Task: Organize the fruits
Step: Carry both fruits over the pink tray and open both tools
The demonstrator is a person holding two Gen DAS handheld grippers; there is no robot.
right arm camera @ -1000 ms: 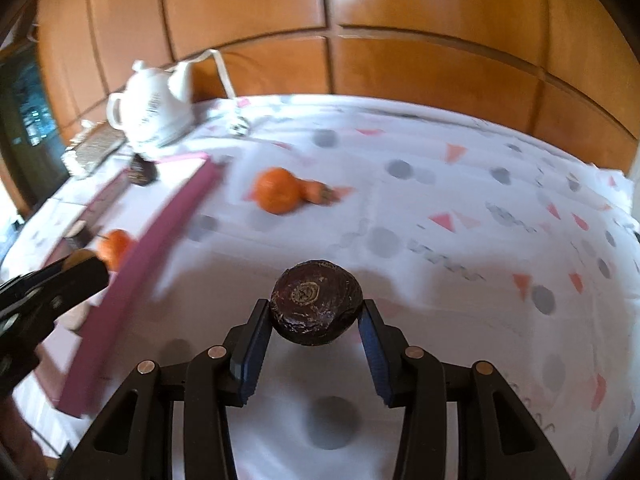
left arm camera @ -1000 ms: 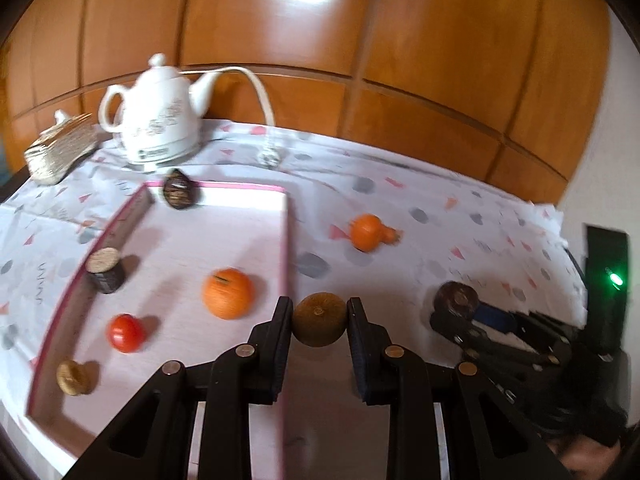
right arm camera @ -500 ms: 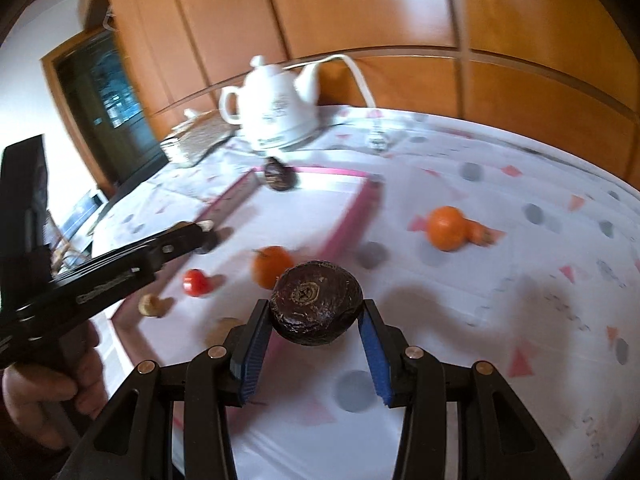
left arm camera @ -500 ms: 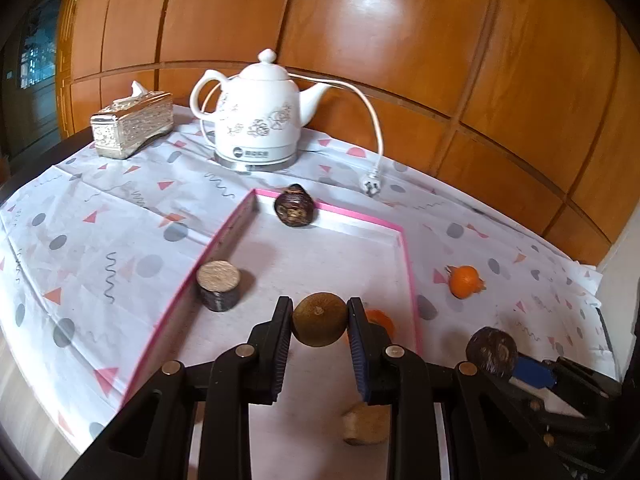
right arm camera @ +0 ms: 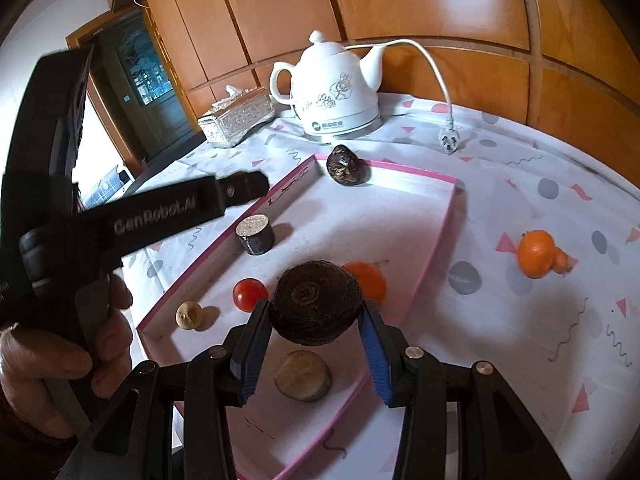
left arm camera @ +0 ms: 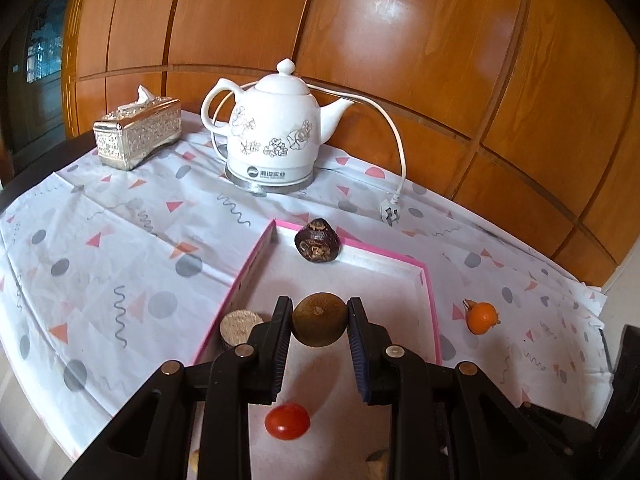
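My left gripper (left arm camera: 319,322) is shut on a brown round fruit (left arm camera: 319,320) and holds it above the pink-rimmed white tray (left arm camera: 400,258). My right gripper (right arm camera: 315,316) is shut on a dark purple round fruit (right arm camera: 316,306) above the tray's near right rim (right arm camera: 438,236). In the tray lie a dark wrinkled fruit (right arm camera: 345,167), a red tomato (right arm camera: 249,294), an orange (right arm camera: 368,280), a dark cylinder (right arm camera: 256,234), a beige nut (right arm camera: 189,314) and a tan lump (right arm camera: 303,375). An orange with a small piece (right arm camera: 538,254) lies on the cloth to the right.
A white electric kettle (left arm camera: 276,136) with cord and plug (left arm camera: 390,214) stands behind the tray. A silver tissue box (left arm camera: 138,134) stands at the back left. The wooden wall is close behind. The left gripper's body (right arm camera: 160,216) and hand cross the right wrist view.
Both grippers have moved left over the tray, each still holding its fruit. The left gripper has gone further toward the tray's far left.
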